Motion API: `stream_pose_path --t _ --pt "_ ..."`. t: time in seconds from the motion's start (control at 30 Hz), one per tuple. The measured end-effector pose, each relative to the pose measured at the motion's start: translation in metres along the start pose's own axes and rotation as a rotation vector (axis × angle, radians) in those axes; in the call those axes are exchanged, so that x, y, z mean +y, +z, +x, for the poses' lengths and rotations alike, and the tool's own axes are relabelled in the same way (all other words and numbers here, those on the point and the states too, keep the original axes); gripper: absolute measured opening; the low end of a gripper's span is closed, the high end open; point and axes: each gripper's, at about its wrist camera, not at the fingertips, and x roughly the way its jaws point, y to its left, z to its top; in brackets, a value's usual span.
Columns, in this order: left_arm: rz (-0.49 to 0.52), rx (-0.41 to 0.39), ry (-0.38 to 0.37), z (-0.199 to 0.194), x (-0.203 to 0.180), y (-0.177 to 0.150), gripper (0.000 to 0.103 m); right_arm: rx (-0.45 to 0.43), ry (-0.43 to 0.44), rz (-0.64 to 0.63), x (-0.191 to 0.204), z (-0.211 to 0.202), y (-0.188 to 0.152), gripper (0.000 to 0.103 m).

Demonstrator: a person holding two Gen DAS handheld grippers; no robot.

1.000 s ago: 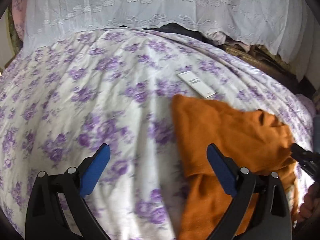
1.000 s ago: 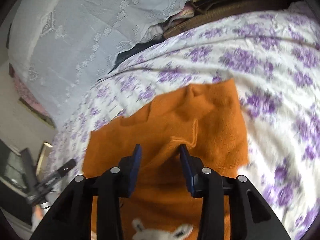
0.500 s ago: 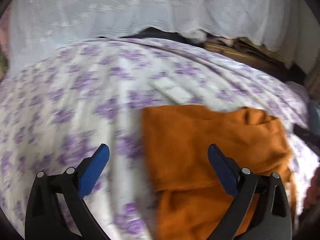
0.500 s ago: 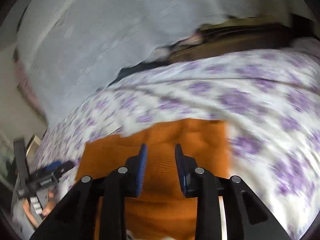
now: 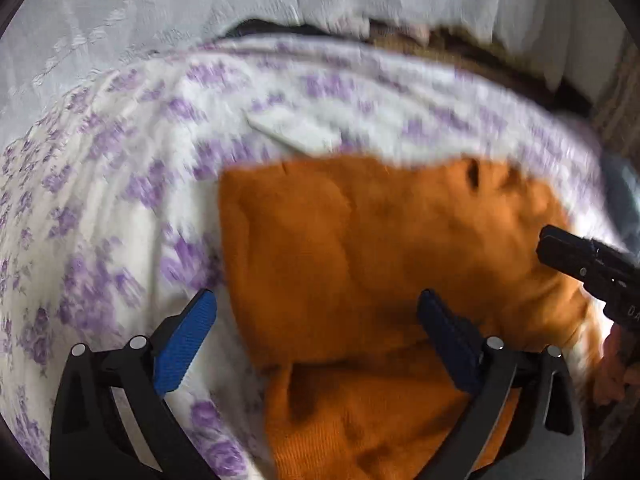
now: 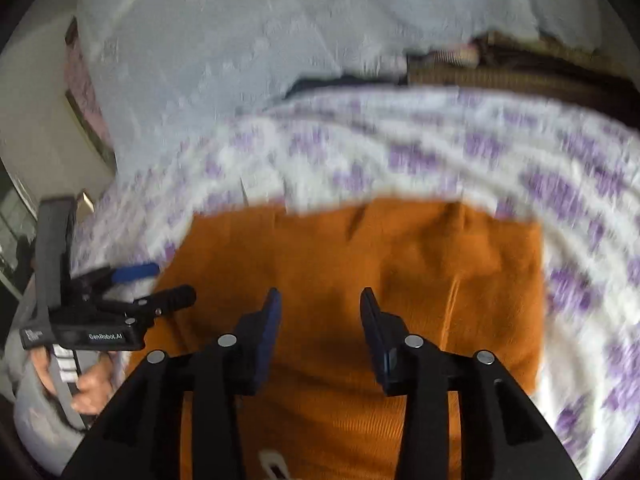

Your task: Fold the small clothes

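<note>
Both our grippers, left [image 5: 316, 330] and right [image 6: 318, 316], hover open-jawed over the soft, limp orange knit garment [image 5: 380, 248]; we'd pinch its corners.

The left gripper [image 5: 316, 336] has its 2 blue-padded fingers [image 5: 185, 337] spread wide apart, with nothing between them. The right gripper [image 6: 320, 316] holds its 2 fingers [image 6: 267, 326] parted by a narrower gap, also gripping nothing. In the right wrist view the left gripper shows at the lower left, with the person's left hand [image 6: 86, 380] wrapped around its handle. The right hand [image 5: 612, 364] shows at the right edge of the left wrist view.
</note>
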Motion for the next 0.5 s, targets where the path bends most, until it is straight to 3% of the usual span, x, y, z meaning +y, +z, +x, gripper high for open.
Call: stream_pose_path --t 0.03,0.1,0.17,0.23,0.33,0.5 --pt "0.005 0.02 0.007 0.006 0.0 -0.005 0.099 0.037 -0.009 -0.002 -0.002 0.014 -0.005 0.041" --pt "-0.015 0.006 0.008 0.004 0.0 -0.006 0.099 0.004 -0.017 -0.01 -0.001 0.011 -0.008 0.035" --pt "-0.056 -0.008 0.013 -0.012 0.005 -0.012 0.098 -0.046 -0.017 0.013 0.004 -0.011 -0.006 0.036" --pt "-0.073 -0.014 -0.009 -0.026 0.011 -0.025 0.098 -0.088 0.029 0.004 0.007 -0.037 -0.016 0.047" --pt "-0.07 -0.005 -0.028 -0.042 0.02 -0.052 0.098 -0.1 0.014 0.007 -0.004 -0.065 -0.043 0.05" --pt "-0.079 0.02 -0.08 -0.065 0.03 -0.1 0.098 -0.056 0.016 0.14 -0.05 -0.081 -0.096 0.05"
